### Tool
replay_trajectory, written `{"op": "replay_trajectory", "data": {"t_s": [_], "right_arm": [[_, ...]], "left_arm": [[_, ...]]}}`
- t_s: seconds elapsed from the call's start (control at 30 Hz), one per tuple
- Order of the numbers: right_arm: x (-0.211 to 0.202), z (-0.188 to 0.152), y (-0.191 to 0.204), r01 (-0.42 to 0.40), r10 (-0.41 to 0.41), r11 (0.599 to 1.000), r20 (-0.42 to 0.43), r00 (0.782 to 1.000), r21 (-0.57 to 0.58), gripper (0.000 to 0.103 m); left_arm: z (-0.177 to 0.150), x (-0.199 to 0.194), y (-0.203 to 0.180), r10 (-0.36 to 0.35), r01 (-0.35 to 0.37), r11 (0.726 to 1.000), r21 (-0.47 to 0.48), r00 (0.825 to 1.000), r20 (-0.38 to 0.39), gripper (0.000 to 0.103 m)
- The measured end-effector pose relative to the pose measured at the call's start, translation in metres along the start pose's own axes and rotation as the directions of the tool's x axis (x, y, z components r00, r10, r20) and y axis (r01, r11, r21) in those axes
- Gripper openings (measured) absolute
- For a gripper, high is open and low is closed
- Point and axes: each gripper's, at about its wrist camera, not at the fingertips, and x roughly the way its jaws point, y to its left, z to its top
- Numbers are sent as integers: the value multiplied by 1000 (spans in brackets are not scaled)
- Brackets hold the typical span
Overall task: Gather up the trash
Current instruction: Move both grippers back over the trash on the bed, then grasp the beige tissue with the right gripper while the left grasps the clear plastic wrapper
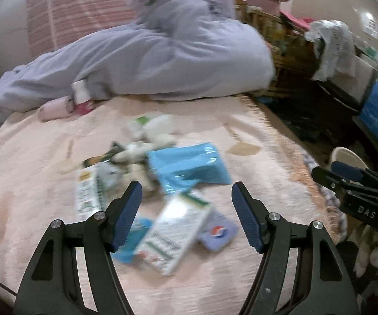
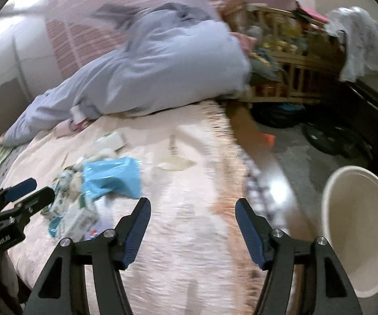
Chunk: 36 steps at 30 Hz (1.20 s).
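Left wrist view: trash (image 1: 162, 183), cartons and a glossy blue bag, lies heaped mid-bed (image 1: 31, 183) on a fuzzy pink blanket; the left tool (image 1: 186, 202) gapes empty above it. Right wrist view: the right tool (image 2: 191, 220) spreads empty over the bed's fringed edge, beside a smooth cream bin (image 2: 362, 236) on the cluttered floor (image 2: 307, 144).

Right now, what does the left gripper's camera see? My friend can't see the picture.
The open, empty left gripper points at a pile of trash on a pink bed cover: a blue plastic bag, white cartons and crumpled bits. Behind lies a lilac quilt; the right gripper shows at the right edge.
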Motion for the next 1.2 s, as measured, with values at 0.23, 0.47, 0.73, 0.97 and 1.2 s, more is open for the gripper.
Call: {"op": "replay_trajectory", "data": {"t_s": [0.23,0.47,0.73,0.97,1.2], "right_arm": [[27,5,51,-82,78,992,-56,995,-93,64],[62,13,79,-165,150,980,-131,980,-110,64],[85,27,104,-197,172,970,-164,971,-146,66],[87,35,97,-198,177,973,-160,971,-122,67],[87,42,104,-248,225,961,-172,959,-123,67]], "left_arm": [[-14,-9,70,75,-76,993,-92,997,-20,70],[-28,-1,118,130,-138,982,-129,989,-68,70],[-8,26,119,55,-65,991,-117,995,-82,70],[13,79,98,22,-23,1000,-12,992,-128,69],[13,131,107,33,-15,997,70,966,-256,19]]}}
